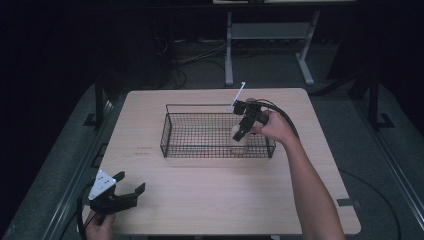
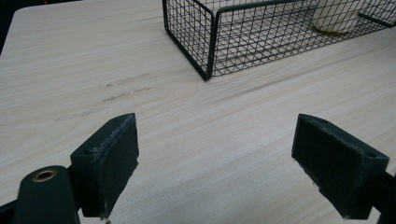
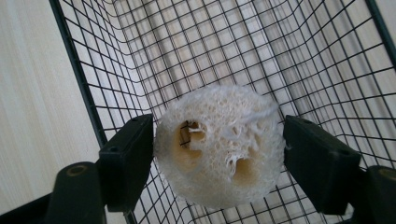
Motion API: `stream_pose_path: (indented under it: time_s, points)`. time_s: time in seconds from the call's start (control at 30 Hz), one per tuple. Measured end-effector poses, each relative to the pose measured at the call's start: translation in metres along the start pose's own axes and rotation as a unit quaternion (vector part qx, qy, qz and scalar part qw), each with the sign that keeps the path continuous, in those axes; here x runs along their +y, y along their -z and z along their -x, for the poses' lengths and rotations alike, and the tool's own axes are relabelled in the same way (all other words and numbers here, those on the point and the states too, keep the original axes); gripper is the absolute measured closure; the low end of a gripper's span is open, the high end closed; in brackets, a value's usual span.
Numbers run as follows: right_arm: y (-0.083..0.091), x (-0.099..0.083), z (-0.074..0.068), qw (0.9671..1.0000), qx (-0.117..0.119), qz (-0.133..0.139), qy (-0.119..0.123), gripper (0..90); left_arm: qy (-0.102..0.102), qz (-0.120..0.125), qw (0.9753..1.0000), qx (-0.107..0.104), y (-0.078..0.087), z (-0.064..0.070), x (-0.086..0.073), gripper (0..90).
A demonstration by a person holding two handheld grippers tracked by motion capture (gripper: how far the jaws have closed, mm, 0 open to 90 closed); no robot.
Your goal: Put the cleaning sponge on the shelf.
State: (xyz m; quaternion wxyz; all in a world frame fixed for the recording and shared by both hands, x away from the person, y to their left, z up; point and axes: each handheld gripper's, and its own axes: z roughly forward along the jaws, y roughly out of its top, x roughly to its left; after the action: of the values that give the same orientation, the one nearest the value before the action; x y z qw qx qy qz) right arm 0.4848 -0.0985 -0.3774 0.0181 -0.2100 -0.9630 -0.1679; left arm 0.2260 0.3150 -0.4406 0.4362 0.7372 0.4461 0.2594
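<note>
A pale round loofah sponge sits between the two black jaws of my right gripper, and both pads touch its sides. The gripper reaches down into the right end of a black wire basket, where the loofah is low near the mesh floor. My left gripper stands open above the table's front left corner with nothing between its jaws. In the left gripper view, bare wood lies under the jaws, and the basket and the loofah are farther off.
The light wooden table bears the basket near its middle. A thin white stick rises at the basket's far right corner. Faint marks lie on the wood left of the basket. Dark floor and table legs lie beyond the far edge.
</note>
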Motion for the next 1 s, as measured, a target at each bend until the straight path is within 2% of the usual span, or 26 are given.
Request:
stream_pose_path:
  time_s: [0.57,1.0]
  points:
    - [0.017,-0.003,-0.005,0.9997,-0.006,0.024,0.007,21.6,0.000,-0.003,1.0000,0.002,-0.001,0.000,-0.001,13.9]
    - [0.033,-0.005,-0.018,0.9992,-0.015,0.033,0.019,19.6,-0.003,-0.005,1.0000,0.003,0.002,0.000,-0.002,13.9]
